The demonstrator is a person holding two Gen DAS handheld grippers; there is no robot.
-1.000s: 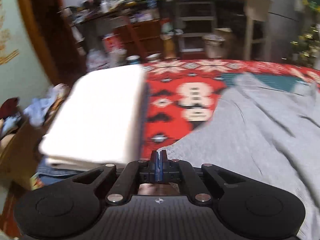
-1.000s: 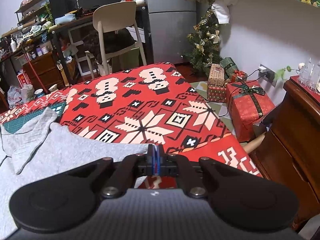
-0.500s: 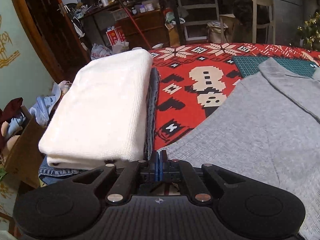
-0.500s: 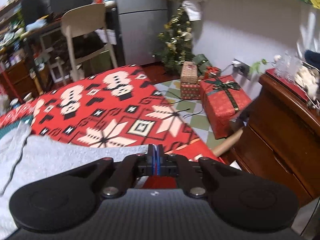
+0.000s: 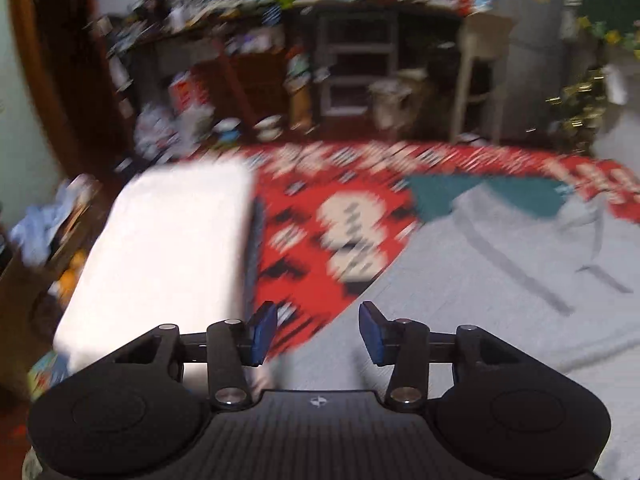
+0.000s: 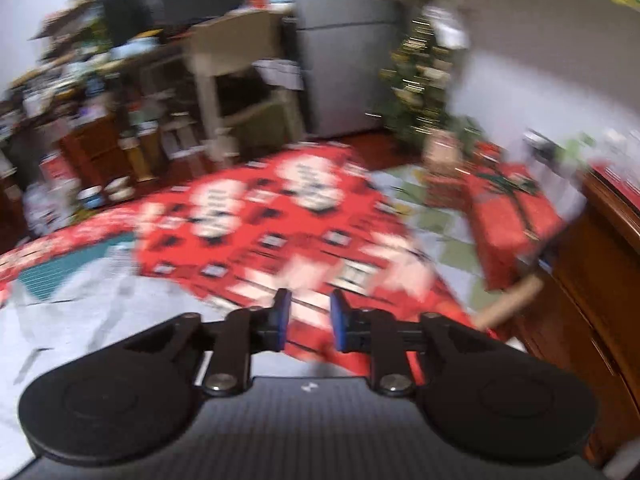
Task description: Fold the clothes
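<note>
Grey sweater (image 5: 500,300) is lying spread flat over the desk (image 5: 320,264), covering the red patterned cloth on the near right side of the left wrist view and showing again at the lower left of the right wrist view (image 6: 92,312). Both pictures are smearing with motion blur, so fine detail is hard to tell. A teal mat (image 5: 480,196) is peeking out beyond the sweater's far edge. To the left, a stack of folded clothes (image 5: 168,256) topped by a white piece is sitting just beside the sweater's corner, with a strip of red cloth between them. Beyond the desk, cluttered shelves (image 5: 224,40), a pale chair (image 6: 236,76), a refrigerator (image 6: 340,60) and a small Christmas tree (image 6: 420,80) are standing; red wrapped gift boxes (image 6: 512,216) are sitting on the floor to the right, next to a dark wooden cabinet (image 6: 600,264).

Left claw (image 5: 318,334) is hovering wide apart over the sweater's near edge, gripping nothing. Right claw (image 6: 307,322) is gaping more narrowly, with nothing between its blue pads, above the red cloth just beside the sweater's edge.
</note>
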